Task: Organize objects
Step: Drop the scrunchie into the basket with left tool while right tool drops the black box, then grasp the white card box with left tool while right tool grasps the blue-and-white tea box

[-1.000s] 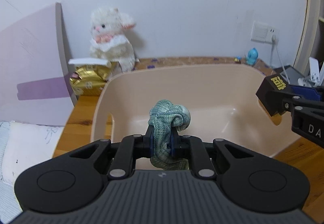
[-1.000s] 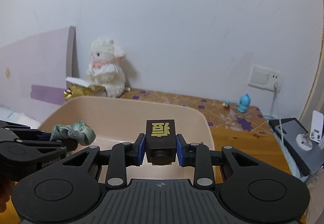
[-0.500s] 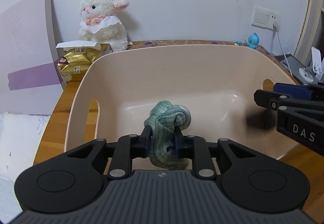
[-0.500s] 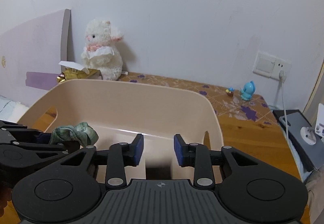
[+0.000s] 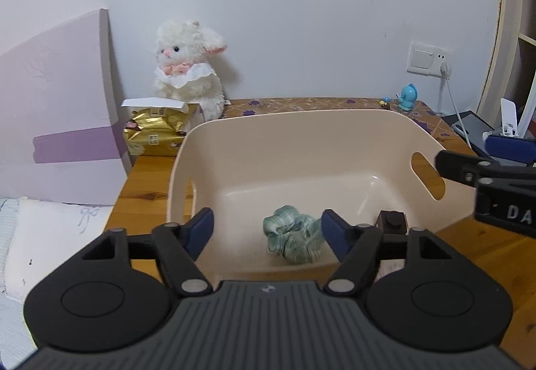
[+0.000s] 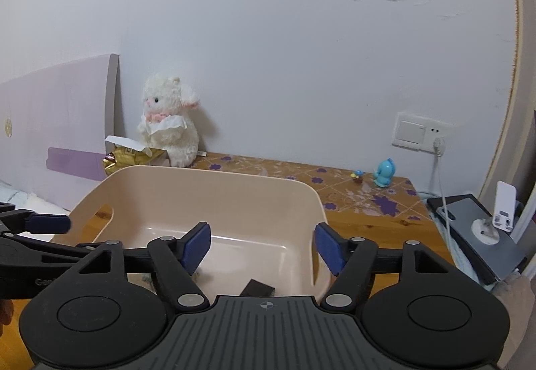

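Note:
A beige plastic bin (image 5: 301, 125) (image 6: 214, 182) stands on the wooden table. On its floor lie a crumpled green cloth (image 5: 293, 237) and a small dark block (image 5: 392, 222) (image 6: 258, 288), the block partly hidden by my fingers in both views. Above the bin's near edge my left gripper (image 5: 268, 229) is open and holds nothing. To its right my right gripper (image 6: 263, 247) is also open and empty over the bin, and its black arm (image 5: 489, 182) enters the left wrist view.
A white plush lamb (image 5: 187, 68) and a gold foil packet (image 5: 157, 132) sit behind the bin on the left. A blue toy figure (image 6: 385, 172), a wall socket with cable (image 6: 422, 135) and a dark device (image 6: 479, 229) are at the right. A bed (image 5: 40, 236) lies left.
My right gripper opened and the dark block fell into the bin. Then my left gripper opened and the green cloth dropped onto the bin floor. Both grippers have pulled back.

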Tool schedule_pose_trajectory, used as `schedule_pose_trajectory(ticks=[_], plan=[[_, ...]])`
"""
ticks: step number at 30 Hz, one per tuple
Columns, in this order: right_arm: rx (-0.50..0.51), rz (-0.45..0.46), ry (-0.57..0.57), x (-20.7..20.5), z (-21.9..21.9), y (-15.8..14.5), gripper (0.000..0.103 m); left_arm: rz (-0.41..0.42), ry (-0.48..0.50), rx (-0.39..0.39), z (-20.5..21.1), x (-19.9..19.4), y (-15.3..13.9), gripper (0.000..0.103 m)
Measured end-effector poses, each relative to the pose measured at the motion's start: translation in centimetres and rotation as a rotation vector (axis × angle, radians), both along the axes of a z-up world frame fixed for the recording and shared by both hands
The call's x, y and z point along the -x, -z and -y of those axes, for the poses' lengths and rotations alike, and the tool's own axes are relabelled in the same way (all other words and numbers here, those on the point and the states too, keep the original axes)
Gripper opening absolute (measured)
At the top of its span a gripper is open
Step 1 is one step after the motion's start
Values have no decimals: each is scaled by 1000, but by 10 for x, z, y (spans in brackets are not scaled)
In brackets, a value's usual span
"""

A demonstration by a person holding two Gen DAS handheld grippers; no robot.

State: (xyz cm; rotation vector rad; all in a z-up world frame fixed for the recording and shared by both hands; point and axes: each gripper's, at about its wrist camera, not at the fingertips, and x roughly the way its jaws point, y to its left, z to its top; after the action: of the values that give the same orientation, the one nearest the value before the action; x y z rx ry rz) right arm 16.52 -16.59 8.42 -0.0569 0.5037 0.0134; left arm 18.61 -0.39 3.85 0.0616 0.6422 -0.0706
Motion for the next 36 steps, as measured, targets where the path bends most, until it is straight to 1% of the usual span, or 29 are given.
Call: schedule_pose_trajectory(ticks=[3, 5, 8, 10, 13, 18, 25, 33, 36], plan=[[-3, -7, 6, 14, 3, -1, 76, -3, -5, -5, -6, 13, -2, 74], [-2, -13, 10, 22, 4, 1, 77, -4, -10, -12, -9, 21, -3, 78], [0, -30, 13, 33, 3, 7, 79, -10, -18, -21, -15, 32, -1, 80], [2, -39, 17, 38, 3, 12, 81, -21, -25, -24, -19, 39, 2, 80], [9, -62, 21, 47, 2, 21, 88, -36, -31, -33, -23, 47, 8, 80], [17, -110, 30, 55, 5, 36, 89, -68, -39, -50, -29, 56, 20, 81], [22, -198, 29, 56, 8, 63, 90, -143, -50, -50, -37, 57, 46, 81], [8, -315, 20, 41, 10, 100, 90, -232, -54, -53, -46, 46, 77, 81], [6, -346, 19, 33, 10, 111, 90, -260, -48, -37, -49, 39, 88, 81]])
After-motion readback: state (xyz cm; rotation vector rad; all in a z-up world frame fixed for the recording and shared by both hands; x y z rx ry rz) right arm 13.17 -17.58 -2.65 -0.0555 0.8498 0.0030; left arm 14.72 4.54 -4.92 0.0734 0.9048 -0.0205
